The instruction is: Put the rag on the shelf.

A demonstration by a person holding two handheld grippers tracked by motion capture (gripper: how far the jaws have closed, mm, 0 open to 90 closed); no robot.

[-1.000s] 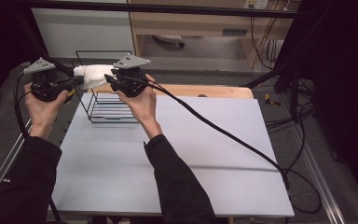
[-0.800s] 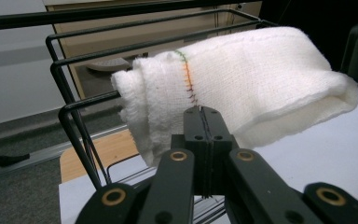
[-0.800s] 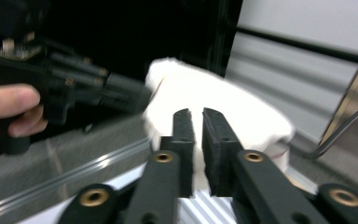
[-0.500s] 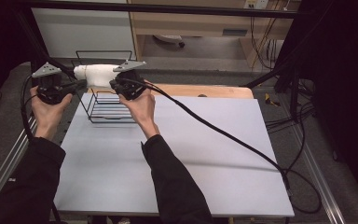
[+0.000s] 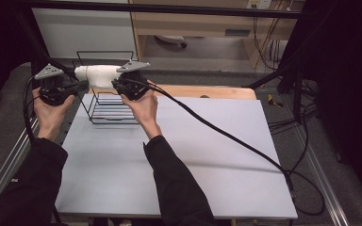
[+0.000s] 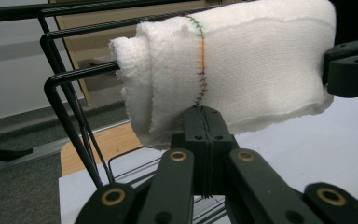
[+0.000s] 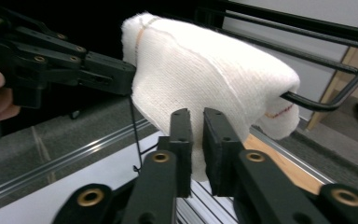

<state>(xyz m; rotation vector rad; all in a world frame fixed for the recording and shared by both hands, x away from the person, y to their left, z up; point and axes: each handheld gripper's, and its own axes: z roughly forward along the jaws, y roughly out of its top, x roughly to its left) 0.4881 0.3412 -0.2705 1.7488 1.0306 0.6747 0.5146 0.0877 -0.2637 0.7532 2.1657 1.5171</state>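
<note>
Both hands are now sitting slightly lower than a second ago, and the white towel (image 5: 99,75) is lying stretched along the top rail of the black wire rack (image 5: 104,101) instead of bunched between the grippers. From the high view, the left gripper (image 5: 78,86) is holding the towel's left end and the right gripper (image 5: 116,85) its right end, over the far left part of the table (image 5: 207,155). Looking along the left gripper (image 6: 204,122), its fingers are pressed together, pinching the lower hem; the cloth is showing a thick looped weave, a rolled end and a line of coloured stitching. Looking along the right gripper (image 7: 195,140), its fingers (image 7: 181,135) have just been opening a little and are standing slightly apart with a fold of towel (image 7: 200,79) between them, the pads hardly pressing; a rail of the rack (image 7: 326,100) is passing through the fold. To do this draping well, I judge that both ends should be kept level and let go only once equal lengths are hanging on each side of the rail, or the cloth may be sliding off.
</note>
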